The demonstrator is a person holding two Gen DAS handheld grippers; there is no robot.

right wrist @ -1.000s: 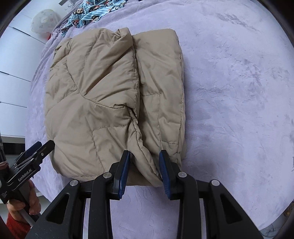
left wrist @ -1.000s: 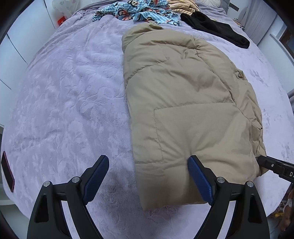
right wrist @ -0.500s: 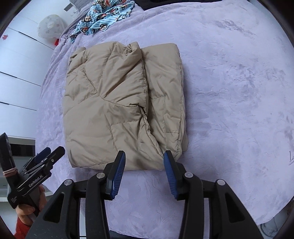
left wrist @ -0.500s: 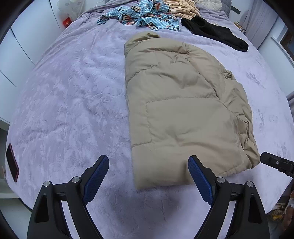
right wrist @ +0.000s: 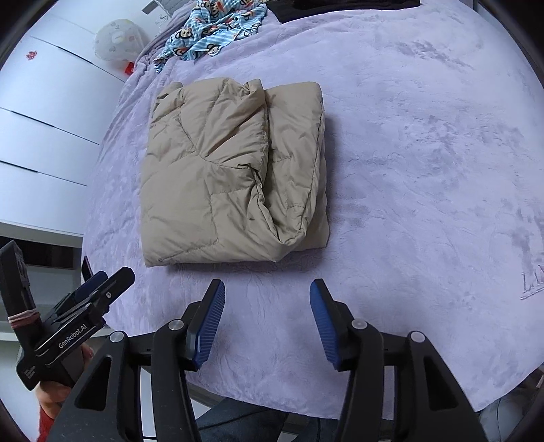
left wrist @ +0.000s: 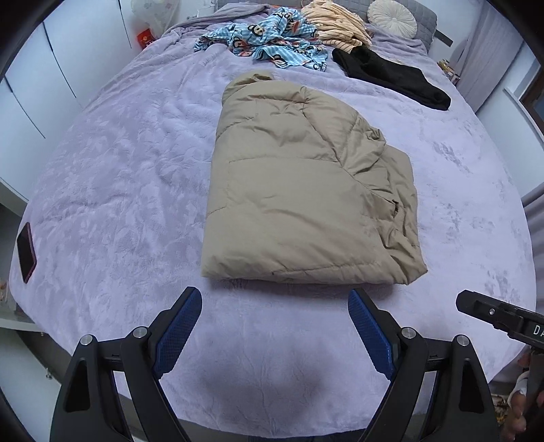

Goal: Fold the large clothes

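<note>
A tan puffer jacket (left wrist: 299,190) lies folded into a thick rectangle on the lilac bed cover (left wrist: 119,176); in the right wrist view the jacket (right wrist: 231,176) shows its layered edge on the right side. My left gripper (left wrist: 274,326) hangs open above bare cover, just short of the jacket's near edge, nothing between its blue pads. My right gripper (right wrist: 267,323) is also clear of the jacket, its jaws opening with nothing between them. Each gripper shows at the edge of the other's view.
At the far end of the bed lie a blue patterned garment (left wrist: 268,37), a striped cream garment (left wrist: 335,25), a black garment (left wrist: 391,74) and a round cushion (left wrist: 392,15). A dark phone (left wrist: 25,251) lies near the left edge. White cupboards (right wrist: 37,136) stand on the left.
Both grippers drew back and rose from the jacket's near edge. The right gripper let go of the jacket's corner and widened. The jacket now lies farther off in both views.
</note>
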